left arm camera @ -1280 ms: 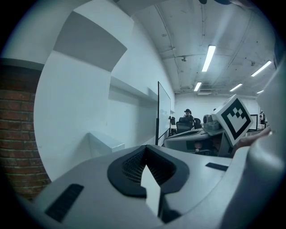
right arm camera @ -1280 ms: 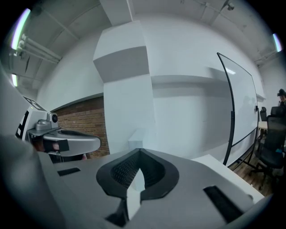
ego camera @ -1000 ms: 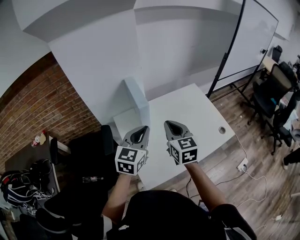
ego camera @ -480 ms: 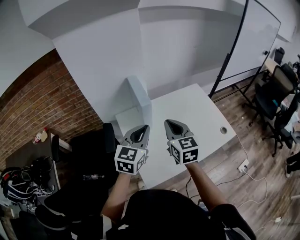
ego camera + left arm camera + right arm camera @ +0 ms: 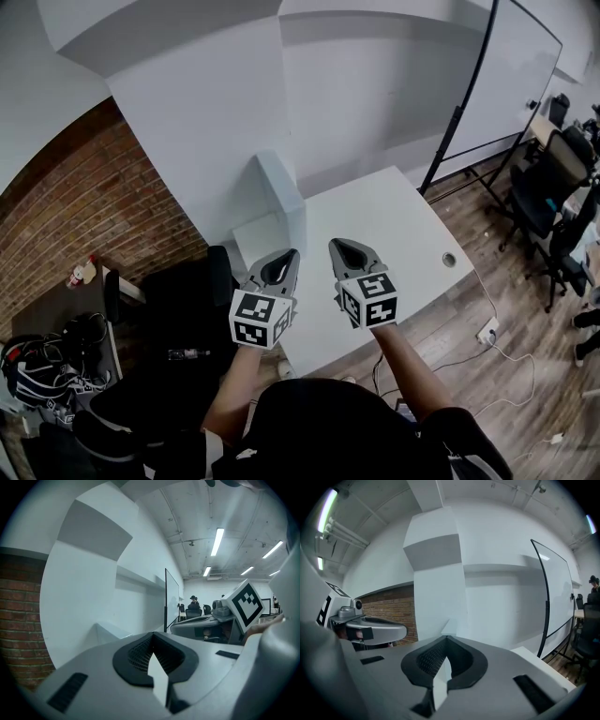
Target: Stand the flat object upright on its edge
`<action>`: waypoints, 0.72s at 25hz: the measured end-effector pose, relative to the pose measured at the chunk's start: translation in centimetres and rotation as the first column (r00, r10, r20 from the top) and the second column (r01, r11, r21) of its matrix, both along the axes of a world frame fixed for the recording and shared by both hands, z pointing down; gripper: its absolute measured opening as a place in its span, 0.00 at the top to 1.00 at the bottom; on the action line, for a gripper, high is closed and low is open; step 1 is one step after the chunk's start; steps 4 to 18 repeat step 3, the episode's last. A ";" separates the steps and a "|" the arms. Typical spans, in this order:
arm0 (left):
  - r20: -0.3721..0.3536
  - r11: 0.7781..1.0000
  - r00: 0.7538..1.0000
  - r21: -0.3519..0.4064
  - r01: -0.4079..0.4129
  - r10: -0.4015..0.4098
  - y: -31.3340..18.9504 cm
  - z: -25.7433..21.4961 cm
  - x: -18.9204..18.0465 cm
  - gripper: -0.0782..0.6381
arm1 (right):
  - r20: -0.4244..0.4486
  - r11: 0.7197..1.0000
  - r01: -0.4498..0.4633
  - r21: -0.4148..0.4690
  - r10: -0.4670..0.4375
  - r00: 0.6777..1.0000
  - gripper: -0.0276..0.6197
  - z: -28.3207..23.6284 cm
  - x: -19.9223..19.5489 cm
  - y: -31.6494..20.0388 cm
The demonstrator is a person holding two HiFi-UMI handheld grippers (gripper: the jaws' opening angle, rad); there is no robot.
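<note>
You hold both grippers side by side above the near edge of the white table (image 5: 394, 216), pointing roughly level toward the wall (image 5: 206, 141). The left gripper (image 5: 279, 269) has its jaws pressed together with nothing between them. The right gripper (image 5: 353, 255) is likewise closed and empty.

The slab (image 5: 281, 197), the task's flat object, is at the table's far left corner by the wall, well apart from both grippers. It looks to be already standing on an edge, tall and narrow; whether it leans on the wall cannot be told. So you seem either finished or not yet started, and nothing is being touched. If the slab needs handling, the next move calls for spreading the jaws and reaching to that far left corner.

The slab is plain white, matte and smooth, with straight edges and a thin top face. The table top is smooth, with a round hole (image 5: 449, 259) near its right edge. The grippers are grey plastic with black ribbed pads (image 5: 138, 652).
</note>
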State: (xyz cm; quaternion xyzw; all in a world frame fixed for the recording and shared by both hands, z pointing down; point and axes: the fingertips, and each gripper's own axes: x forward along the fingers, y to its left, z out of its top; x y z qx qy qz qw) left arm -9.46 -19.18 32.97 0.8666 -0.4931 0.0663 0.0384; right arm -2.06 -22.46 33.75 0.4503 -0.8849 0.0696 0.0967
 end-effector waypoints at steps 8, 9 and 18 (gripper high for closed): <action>0.000 1.000 1.000 0.002 0.000 0.000 -0.2 -0.1 -0.2 0.87 | 0.000 1.000 0.002 0.000 -0.002 1.000 0.90 0.0 -0.2 -0.1; 0.000 1.000 1.000 0.002 0.000 0.000 -0.2 -0.1 -0.2 0.87 | 0.000 1.000 0.002 0.000 -0.002 1.000 0.90 0.0 -0.2 -0.1; 0.000 1.000 1.000 0.002 0.000 0.000 -0.2 -0.1 -0.2 0.87 | 0.000 1.000 0.002 0.000 -0.002 1.000 0.90 0.0 -0.2 -0.1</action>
